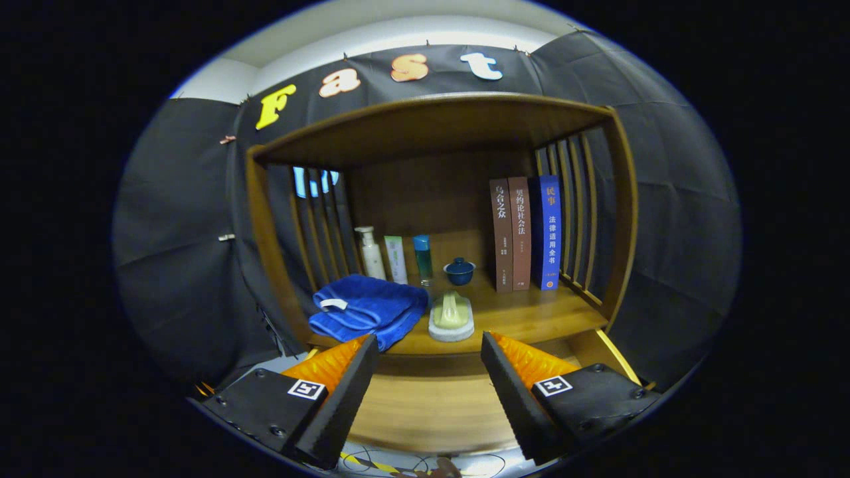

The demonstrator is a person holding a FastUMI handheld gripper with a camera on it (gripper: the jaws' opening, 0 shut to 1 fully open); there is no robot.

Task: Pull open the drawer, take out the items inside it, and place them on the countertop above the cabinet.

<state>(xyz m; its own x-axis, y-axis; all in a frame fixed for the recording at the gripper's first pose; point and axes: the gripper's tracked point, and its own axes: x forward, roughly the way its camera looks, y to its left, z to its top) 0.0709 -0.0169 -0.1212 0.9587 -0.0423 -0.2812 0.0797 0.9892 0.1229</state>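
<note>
Claw [429, 345] spread empty; three books [526, 232], one towel [368, 309].

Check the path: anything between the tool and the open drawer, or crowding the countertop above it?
Nothing visible blocks the tool; its fingers are open, held over the open drawer. No items are visible inside the drawer. The countertop front-left holds a blue towel and a soap dish; the front-right is bare wood.

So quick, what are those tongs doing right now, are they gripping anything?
Tongs: open, holding nothing, fingers spread apart over the pulled-out drawer, just short of the blue towel and soap dish.
</note>
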